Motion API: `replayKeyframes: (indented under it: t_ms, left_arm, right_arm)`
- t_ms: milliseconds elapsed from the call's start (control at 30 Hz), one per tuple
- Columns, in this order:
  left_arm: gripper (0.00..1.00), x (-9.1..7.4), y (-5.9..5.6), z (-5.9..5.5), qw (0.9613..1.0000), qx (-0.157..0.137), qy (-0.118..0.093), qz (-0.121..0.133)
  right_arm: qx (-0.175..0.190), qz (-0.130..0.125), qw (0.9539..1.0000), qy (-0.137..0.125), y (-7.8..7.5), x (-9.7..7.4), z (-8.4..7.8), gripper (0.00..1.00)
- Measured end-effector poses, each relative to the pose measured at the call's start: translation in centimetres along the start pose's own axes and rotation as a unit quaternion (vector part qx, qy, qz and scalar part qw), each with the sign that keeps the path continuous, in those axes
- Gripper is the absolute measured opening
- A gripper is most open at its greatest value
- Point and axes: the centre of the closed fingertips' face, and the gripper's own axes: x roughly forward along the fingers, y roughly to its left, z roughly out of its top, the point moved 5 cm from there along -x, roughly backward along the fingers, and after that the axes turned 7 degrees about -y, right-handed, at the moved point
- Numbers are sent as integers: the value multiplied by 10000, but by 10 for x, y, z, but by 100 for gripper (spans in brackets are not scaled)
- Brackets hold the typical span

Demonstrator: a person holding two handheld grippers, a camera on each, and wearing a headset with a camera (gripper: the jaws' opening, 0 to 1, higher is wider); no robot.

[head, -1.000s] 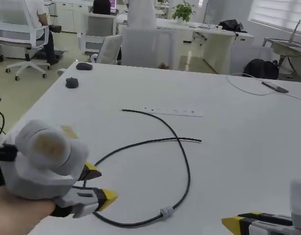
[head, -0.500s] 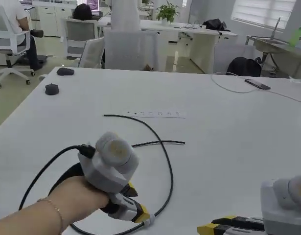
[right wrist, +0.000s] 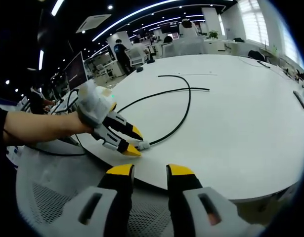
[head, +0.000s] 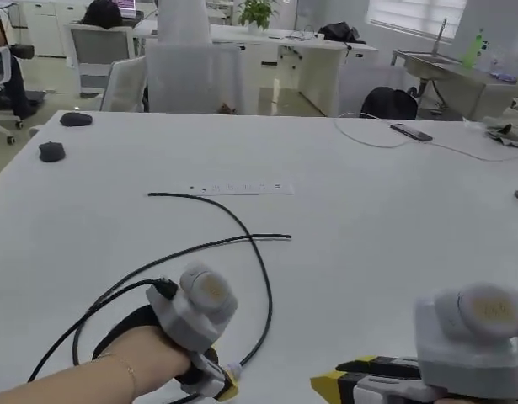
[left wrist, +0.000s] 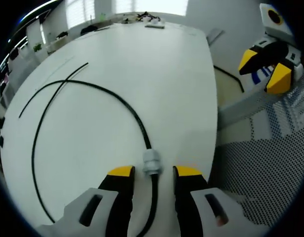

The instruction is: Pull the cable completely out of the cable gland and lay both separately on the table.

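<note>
A long black cable [head: 260, 268] lies in a crossing loop on the white table [head: 393, 219]. A small grey cable gland [left wrist: 152, 162] sits on the cable near the table's front edge. My left gripper [left wrist: 154, 171] is open, its yellow tips straddling the cable just behind the gland. In the head view the left gripper [head: 226, 389] is at the lower left, with the gland [head: 236, 370] at its tips. My right gripper [right wrist: 150, 170] is open and holds nothing, off the table's near edge, pointing at the left gripper [right wrist: 134, 142] and the gland [right wrist: 143, 145].
A flat white strip [head: 242, 188] lies beyond the loop. Two dark mice [head: 50, 151] sit at the far left, and a phone [head: 408, 131] with a white lead at the far right. Office chairs and desks stand behind the table. The table's near edge is close to both grippers.
My left gripper has moved right along the near edge, from beside the loop to the gland, and now straddles the cable. The right gripper has come further into the head view.
</note>
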Motion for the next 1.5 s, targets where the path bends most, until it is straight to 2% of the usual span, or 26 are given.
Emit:
replayKeyframes:
  t_ms: [100, 200, 267, 367, 433, 567, 633, 700, 833, 900, 967, 1033, 1067, 1133, 1200, 1267, 1300, 1333, 1367, 1400, 1433, 1500]
  left_arm:
    - [31, 3, -2, 0, 10000, 62, 15, 33]
    - [27, 5, 0, 3, 9996, 249, -19, 139]
    - [18, 6, 1, 3, 9993, 328, -12, 158]
    - [17, 3, -2, 2, 9998, 203, 36, 59]
    - [17, -3, -3, 3, 9997, 257, 52, 0]
    - [17, -20, -7, 12, 9994, 224, -55, -273]
    - [17, -34, -8, 18, 9990, 234, -139, -363]
    - [17, -49, -11, 22, 9985, 253, -232, -432]
    - [17, -75, -12, 26, 9978, 337, -460, -334]
    - [17, -87, -12, 25, 9974, 383, -531, -286]
    - [17, -102, -13, 23, 9963, 533, -640, -215]
    - [17, -116, -15, 19, 9955, 635, -684, -145]
    - [17, -125, -18, 16, 9948, 721, -703, -139]
    - [16, -137, -22, 7, 9945, 837, -584, -226]
    - [16, -144, -23, 2, 9946, 821, -613, -176]
    - [17, -150, -23, -3, 9943, 847, -652, -59]
    - [17, -153, -25, -6, 9932, 967, -649, 8]
    - [17, -154, -24, -7, 9914, 1129, -655, 53]
    - [17, -153, -25, -11, 9907, 1197, -637, 111]
    - [17, -151, -25, -13, 9904, 1229, -614, 150]
    - [17, -149, -24, -14, 9880, 1389, -640, 229]
    - [17, -145, -26, -17, 9870, 1458, -622, 268]
  right_arm:
    - [-12, -15, 10000, 8, 0, 0, 0, 26]
    - [-10, -28, 10000, 8, -1, 0, 0, 26]
    - [-13, -36, 10000, 11, -1, -1, -1, 26]
    - [-16, -45, 10000, 24, -1, -1, -1, 26]
    - [-26, -41, 10000, 41, -1, -1, -1, 26]
    - [-38, -28, 10000, 62, -1, 0, -1, 26]
    - [-27, -34, 9999, 100, -1, 0, -2, 26]
    - [-36, -44, 9994, 351, -1, 1, -7, 27]
    - [-65, -35, 9995, 316, -1, 0, -6, 27]
    - [-147, 1, 9989, 443, 0, 1, -8, 27]
    - [-293, 151, 9976, 609, 4, 2, -10, 28]
    - [-537, 303, 9955, 724, 7, 2, -10, 28]
    - [-740, 374, 9930, 842, 7, 2, -8, 28]
    - [-1036, 277, 9896, 956, 6, 3, 0, 26]
    - [-1270, 225, 9865, 1010, 6, 4, 9, 28]
    - [-1499, 301, 9831, 1004, 9, 8, 23, 29]
    - [-1650, 427, 9806, 971, 13, 12, 31, 29]
    - [-1666, 504, 9803, 938, 17, 15, 36, 28]
    - [-1643, 732, 9807, 769, 28, 24, 46, 28]
    - [-1697, 886, 9788, 727, 35, 29, 50, 28]
    - [-1836, 1130, 9738, 731, 47, 38, 53, 28]
    - [-2040, 1422, 9658, 740, 60, 54, 54, 28]
